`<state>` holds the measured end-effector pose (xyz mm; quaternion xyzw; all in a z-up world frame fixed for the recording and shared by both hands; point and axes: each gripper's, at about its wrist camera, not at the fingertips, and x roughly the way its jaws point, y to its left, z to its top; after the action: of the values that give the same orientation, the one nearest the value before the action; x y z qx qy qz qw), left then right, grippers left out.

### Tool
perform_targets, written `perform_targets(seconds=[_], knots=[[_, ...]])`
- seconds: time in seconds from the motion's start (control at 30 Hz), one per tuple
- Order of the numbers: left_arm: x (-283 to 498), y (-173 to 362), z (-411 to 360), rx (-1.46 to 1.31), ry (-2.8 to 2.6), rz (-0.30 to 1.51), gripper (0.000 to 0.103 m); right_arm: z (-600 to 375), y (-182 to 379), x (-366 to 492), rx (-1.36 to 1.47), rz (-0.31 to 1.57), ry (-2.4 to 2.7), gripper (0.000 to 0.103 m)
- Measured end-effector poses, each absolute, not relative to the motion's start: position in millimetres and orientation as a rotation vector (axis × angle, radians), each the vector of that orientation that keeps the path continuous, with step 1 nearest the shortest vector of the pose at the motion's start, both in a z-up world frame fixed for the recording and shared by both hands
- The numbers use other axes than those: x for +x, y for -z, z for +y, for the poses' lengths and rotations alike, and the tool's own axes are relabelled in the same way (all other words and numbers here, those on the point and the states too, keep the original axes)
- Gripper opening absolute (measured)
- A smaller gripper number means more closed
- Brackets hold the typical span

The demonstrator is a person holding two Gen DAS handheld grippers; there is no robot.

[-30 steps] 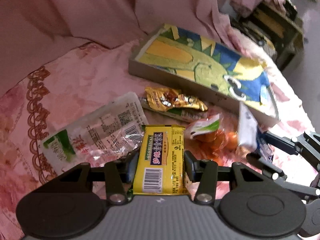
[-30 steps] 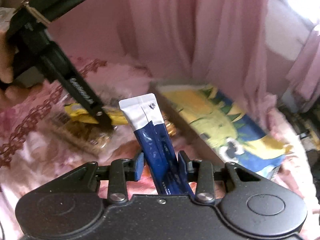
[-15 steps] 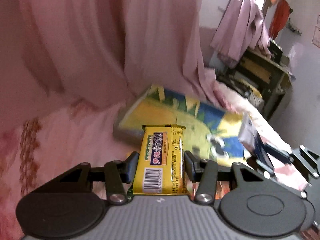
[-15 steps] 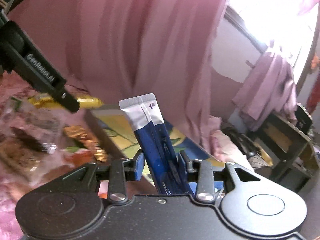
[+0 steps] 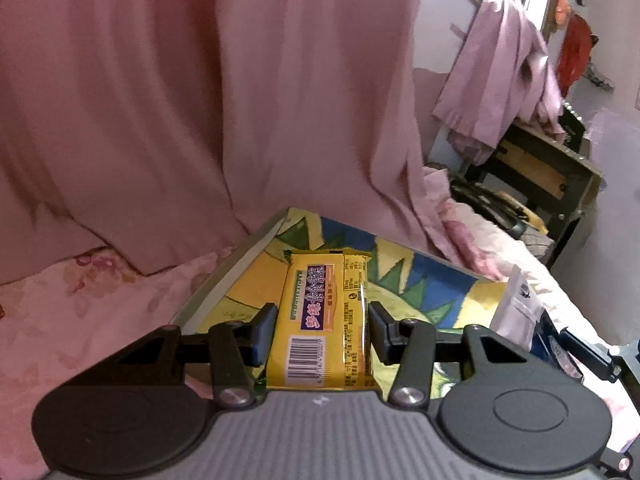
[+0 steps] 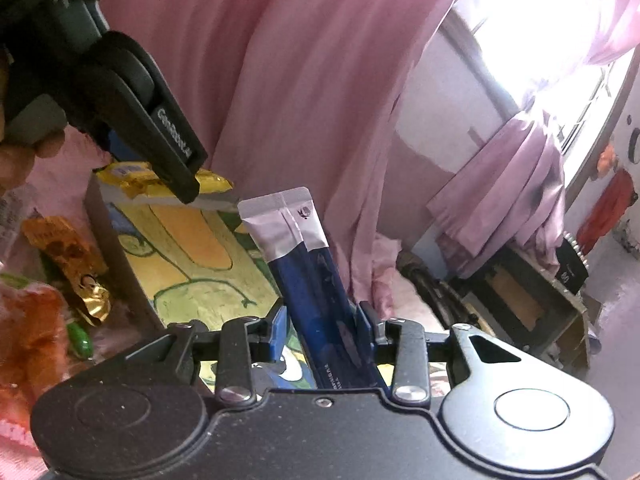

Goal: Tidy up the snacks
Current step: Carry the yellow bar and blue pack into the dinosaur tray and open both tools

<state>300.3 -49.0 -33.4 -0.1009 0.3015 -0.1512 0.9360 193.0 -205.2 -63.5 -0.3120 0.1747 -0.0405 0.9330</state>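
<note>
My left gripper (image 5: 322, 330) is shut on a yellow snack bar (image 5: 324, 316) with a barcode and holds it over the near left part of a flat cartoon-printed box (image 5: 404, 268). My right gripper (image 6: 320, 330) is shut on a blue and silver stick packet (image 6: 308, 276) that stands upright over the same box (image 6: 192, 256). The stick packet also shows at the right of the left wrist view (image 5: 518, 308). The left gripper and its yellow bar (image 6: 132, 172) show at the upper left of the right wrist view.
Loose snacks lie left of the box on the pink floral cloth (image 5: 80, 312): a gold wrapper (image 6: 60, 248) and an orange bag (image 6: 28, 328). A pink curtain (image 5: 200, 100) hangs behind. A dark shelf unit (image 5: 532, 184) stands at the right.
Both grippers have risen from the snack pile and moved over the printed box, each still holding its packet. The loose snacks have dropped out of the left wrist view.
</note>
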Motion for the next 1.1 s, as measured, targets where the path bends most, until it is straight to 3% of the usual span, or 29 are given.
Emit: perform_targets(seconds=[0.27,0.8,0.97,1.03,1.1], knots=[[317.3,52.3,-49.5,-0.187,0.283,0.648,0.053,-194.8,92.3,228.1,-0.681,0.475,0.029,0.038],[320.9,68.6,-74.2,-0.056,0.273,0.71,0.053,-190.8,96.5,239.6,-0.639,0.557,0.022,0.041],[321.7,68.3,-73.5,-0.059,0.274,0.729,0.054,-194.2,93.5,242.7,-0.615,0.567,0.035,0.052],[321.3,66.8,-72.9,-0.065,0.27,0.735,0.056,-197.1,90.1,243.7,-0.587,0.572,0.04,0.068],[320.3,64.2,-72.1,-0.073,0.265,0.746,0.058,-202.8,84.3,244.3,-0.529,0.578,0.028,0.077]])
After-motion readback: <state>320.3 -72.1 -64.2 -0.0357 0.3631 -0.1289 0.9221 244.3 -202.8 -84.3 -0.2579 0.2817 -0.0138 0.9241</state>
